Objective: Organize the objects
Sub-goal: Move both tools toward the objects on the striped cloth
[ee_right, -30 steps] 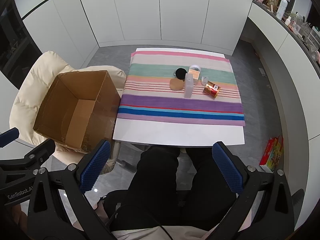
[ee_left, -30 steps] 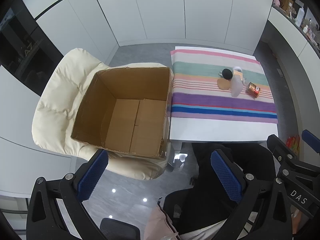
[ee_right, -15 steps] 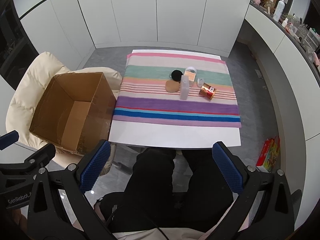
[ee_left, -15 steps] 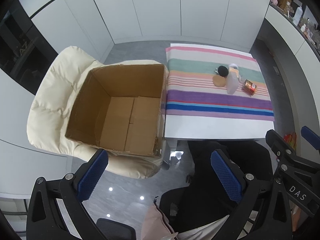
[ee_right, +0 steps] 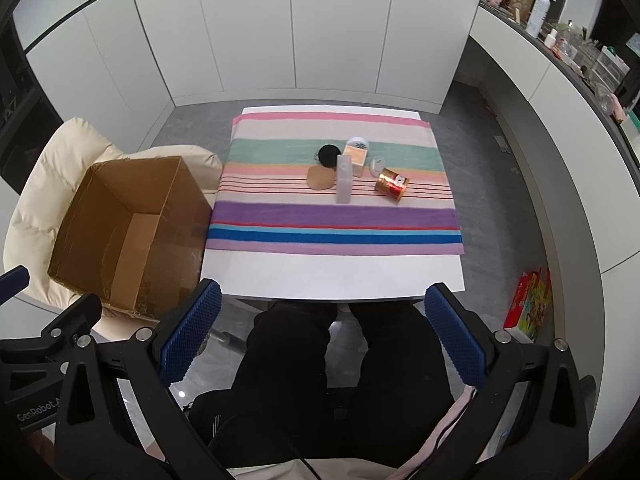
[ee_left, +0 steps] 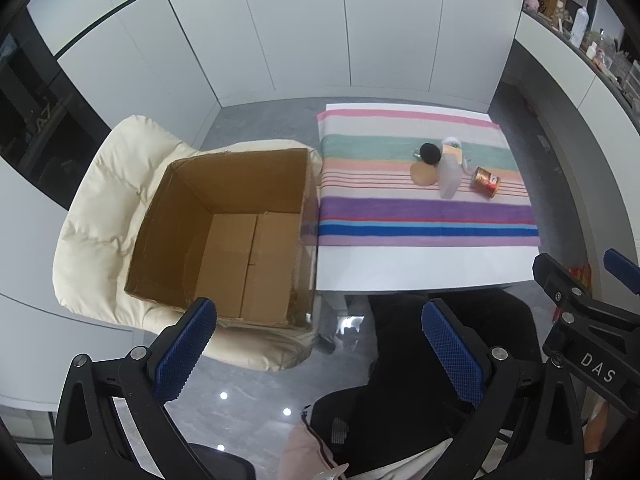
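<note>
A small cluster sits mid-table on the striped cloth (ee_right: 332,216): a black round lid (ee_right: 329,155), a tan disc (ee_right: 320,178), a tall frosted white bottle (ee_right: 344,179), an orange-and-white box (ee_right: 356,155) and a copper-red can (ee_right: 391,184) lying on its side. An empty cardboard box (ee_left: 236,232) rests on a cream padded chair (ee_left: 104,208) left of the table. My left gripper (ee_left: 316,354) hangs open high above the floor near the box. My right gripper (ee_right: 324,334) is open above the person's dark-trousered legs, well short of the objects.
White cabinet doors line the far wall. A counter (ee_right: 560,52) crowded with bottles runs along the right. A colourful carton (ee_right: 530,306) lies on the grey floor right of the table (ee_right: 332,276). The other gripper's black frame (ee_left: 584,320) shows at the left view's right edge.
Both views have drifted slightly: box and table shifted a little left and up in frame. Both grippers stay open and nothing on the table has moved.
</note>
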Action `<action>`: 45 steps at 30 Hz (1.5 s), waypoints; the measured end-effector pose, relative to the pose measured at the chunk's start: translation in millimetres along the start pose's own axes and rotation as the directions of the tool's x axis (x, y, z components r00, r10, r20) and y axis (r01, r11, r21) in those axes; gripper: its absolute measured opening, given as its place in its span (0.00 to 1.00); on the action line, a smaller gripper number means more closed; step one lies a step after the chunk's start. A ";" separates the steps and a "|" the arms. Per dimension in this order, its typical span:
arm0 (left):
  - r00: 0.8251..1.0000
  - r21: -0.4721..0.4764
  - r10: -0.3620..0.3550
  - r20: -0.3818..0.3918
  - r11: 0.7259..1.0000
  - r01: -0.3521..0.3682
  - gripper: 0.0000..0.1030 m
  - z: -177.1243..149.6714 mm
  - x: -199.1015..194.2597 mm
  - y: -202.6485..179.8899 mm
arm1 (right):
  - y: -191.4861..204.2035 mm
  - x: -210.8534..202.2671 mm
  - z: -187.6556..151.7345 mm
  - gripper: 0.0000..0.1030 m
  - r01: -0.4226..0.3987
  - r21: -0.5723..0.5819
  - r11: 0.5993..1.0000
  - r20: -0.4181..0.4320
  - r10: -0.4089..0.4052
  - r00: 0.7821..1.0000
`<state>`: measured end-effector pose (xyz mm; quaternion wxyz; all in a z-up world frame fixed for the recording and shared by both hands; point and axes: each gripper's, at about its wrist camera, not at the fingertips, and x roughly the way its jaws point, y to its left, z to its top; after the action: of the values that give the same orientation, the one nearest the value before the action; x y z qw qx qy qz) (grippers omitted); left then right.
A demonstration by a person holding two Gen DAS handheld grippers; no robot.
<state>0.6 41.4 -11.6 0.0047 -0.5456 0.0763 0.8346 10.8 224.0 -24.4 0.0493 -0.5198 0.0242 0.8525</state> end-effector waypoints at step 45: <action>0.997 -0.012 -0.078 -0.017 0.997 0.078 1.00 58.1 25.6 -145.5 | -183.9 37.3 10.0 1.00 0.050 0.132 0.990 -0.030 -0.046 0.998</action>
<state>-49.4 191.0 -29.9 0.0333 -0.5554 0.0503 0.8294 5.0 409.9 -51.1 0.1040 -0.5270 0.0690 0.8407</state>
